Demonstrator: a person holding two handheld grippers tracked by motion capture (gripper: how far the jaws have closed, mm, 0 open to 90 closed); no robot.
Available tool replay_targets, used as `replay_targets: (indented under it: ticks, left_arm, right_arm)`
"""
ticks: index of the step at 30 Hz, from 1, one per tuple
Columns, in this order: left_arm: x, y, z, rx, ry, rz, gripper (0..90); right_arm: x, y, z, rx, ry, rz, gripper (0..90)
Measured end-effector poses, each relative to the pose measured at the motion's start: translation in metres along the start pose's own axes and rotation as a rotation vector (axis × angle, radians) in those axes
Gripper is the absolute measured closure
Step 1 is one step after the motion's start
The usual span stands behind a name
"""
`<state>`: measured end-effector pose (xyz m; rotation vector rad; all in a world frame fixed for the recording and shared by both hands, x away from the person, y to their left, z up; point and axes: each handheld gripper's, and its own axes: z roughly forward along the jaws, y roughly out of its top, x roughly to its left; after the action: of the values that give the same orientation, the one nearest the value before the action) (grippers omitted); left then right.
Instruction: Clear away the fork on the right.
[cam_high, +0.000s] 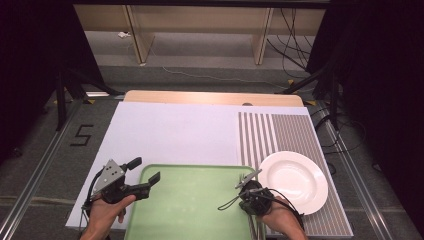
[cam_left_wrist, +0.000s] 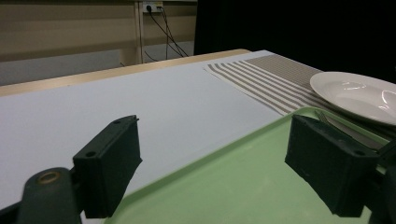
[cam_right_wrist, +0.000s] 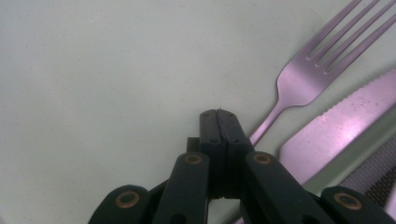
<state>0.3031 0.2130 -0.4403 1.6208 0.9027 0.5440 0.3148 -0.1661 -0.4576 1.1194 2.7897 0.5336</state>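
Observation:
A green tray (cam_high: 190, 200) lies at the near edge of the table. Along its right side lie a metal fork (cam_high: 248, 177) and a knife (cam_right_wrist: 336, 126), side by side. My right gripper (cam_high: 243, 187) points down over that corner of the tray. In the right gripper view its jaws (cam_right_wrist: 218, 114) are pressed together with nothing between them, and the fork (cam_right_wrist: 303, 79) runs past just to their right. My left gripper (cam_high: 144, 171) hovers over the tray's left rim (cam_left_wrist: 224, 147), jaws wide apart (cam_left_wrist: 212, 126) and empty.
A white plate (cam_high: 292, 181) sits on a striped placemat (cam_high: 270, 132) right of the tray, and appears again in the left gripper view (cam_left_wrist: 355, 93). A white sheet (cam_high: 170, 132) covers the table beyond the tray. Cables and stands lie on the floor around it.

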Motion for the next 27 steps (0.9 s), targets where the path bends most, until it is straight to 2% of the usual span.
replay_targets:
  ticks: [12,14,18,21,24,26,27]
  left_arm:
    - [0.000,0.000,0.000,0.000,0.001,0.000,17.0]
    - [0.000,0.000,0.000,0.001,0.001,0.001,17.0]
    - [0.000,0.000,0.000,0.000,0.000,0.001,17.0]
    - [0.000,0.000,0.001,-0.004,-0.005,0.001,17.0]
    - [0.000,0.000,0.000,0.006,0.000,0.008,17.0]
    - [0.000,0.000,0.001,-0.003,-0.006,0.005,16.9]
    - [0.000,0.000,0.000,0.004,0.001,0.004,16.9]
  right_arm:
    - [-0.004,-0.003,-0.002,0.001,0.003,0.014,89.0]
    - [-0.004,-0.003,-0.003,-0.022,0.016,0.015,84.7]
    - [-0.005,-0.002,-0.009,-0.088,0.066,0.037,68.0]
    - [-0.009,-0.003,-0.016,-0.148,0.144,0.039,62.6]
    - [-0.011,-0.002,-0.022,-0.209,0.199,0.050,56.2]
    - [-0.012,-0.001,-0.024,-0.244,0.206,0.050,50.2]
    - [-0.011,-0.001,-0.026,-0.244,0.207,0.079,46.9]
